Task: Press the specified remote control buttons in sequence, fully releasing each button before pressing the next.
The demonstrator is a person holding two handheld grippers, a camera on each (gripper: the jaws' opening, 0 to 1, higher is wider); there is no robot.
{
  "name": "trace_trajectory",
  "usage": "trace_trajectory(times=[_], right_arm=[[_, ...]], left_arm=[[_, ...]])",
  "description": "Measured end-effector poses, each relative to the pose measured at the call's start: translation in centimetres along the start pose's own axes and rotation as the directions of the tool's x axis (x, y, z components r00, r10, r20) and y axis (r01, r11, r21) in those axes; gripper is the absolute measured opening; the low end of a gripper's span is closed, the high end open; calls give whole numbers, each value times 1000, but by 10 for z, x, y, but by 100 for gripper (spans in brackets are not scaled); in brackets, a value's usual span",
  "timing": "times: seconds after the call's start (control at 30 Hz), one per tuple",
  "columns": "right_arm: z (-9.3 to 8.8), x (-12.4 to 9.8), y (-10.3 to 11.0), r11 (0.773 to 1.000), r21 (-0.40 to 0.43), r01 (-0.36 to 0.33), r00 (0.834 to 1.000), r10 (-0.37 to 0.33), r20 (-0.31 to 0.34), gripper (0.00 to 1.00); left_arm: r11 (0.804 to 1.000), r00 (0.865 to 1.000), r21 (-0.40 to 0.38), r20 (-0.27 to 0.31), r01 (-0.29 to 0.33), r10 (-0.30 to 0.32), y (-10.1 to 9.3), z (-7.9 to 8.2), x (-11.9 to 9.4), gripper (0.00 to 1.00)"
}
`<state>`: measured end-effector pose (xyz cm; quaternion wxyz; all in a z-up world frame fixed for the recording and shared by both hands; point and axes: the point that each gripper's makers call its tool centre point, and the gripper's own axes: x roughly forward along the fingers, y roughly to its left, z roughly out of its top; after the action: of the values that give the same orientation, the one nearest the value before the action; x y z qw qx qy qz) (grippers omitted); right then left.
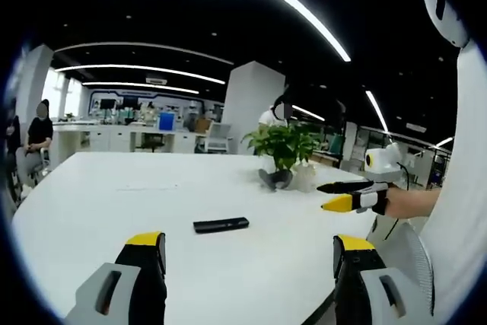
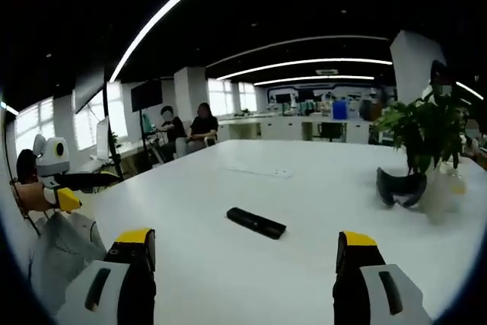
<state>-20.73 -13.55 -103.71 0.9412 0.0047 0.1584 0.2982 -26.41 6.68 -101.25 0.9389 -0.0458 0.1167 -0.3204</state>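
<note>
A slim black remote control (image 1: pixel 221 224) lies flat on the white table (image 1: pixel 114 195); in the right gripper view the remote control (image 2: pixel 256 222) lies ahead of the jaws. My left gripper (image 1: pixel 249 250) is open, its yellow-tipped jaws wide apart near the table's front edge, short of the remote. My right gripper (image 2: pixel 242 249) is open too, hovering short of the remote. The right gripper (image 1: pixel 342 195) enters the left gripper view from the right, held by a hand. The left gripper (image 2: pixel 72 188) enters the right gripper view from the left.
A potted green plant (image 1: pixel 283 150) stands behind the remote, with a dark object (image 2: pixel 401 186) at its base. A person in white (image 1: pixel 464 211) stands close on the right. People sit at desks in the office behind.
</note>
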Motion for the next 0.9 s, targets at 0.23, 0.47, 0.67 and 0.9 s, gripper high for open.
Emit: trace_trajectory(times=[0.23, 0.47, 0.67, 0.9], right_arm=[[-2, -16, -2, 999, 12, 35, 999, -35, 11, 99], [-4, -24, -1, 999, 21, 47, 999, -48, 14, 99], [-6, -29, -2, 997, 46, 55, 998, -56, 18, 99], [-11, -31, 7, 998, 57, 41, 999, -41, 11, 99]], left_arm=[[1000, 1000, -6, 10, -26, 26, 1, 0, -4, 95], [999, 999, -15, 8, -34, 34, 1, -4, -8, 95], [999, 999, -16, 8, -48, 48, 2, -5, -11, 95], [998, 998, -20, -4, -60, 60, 0, -11, -16, 95]])
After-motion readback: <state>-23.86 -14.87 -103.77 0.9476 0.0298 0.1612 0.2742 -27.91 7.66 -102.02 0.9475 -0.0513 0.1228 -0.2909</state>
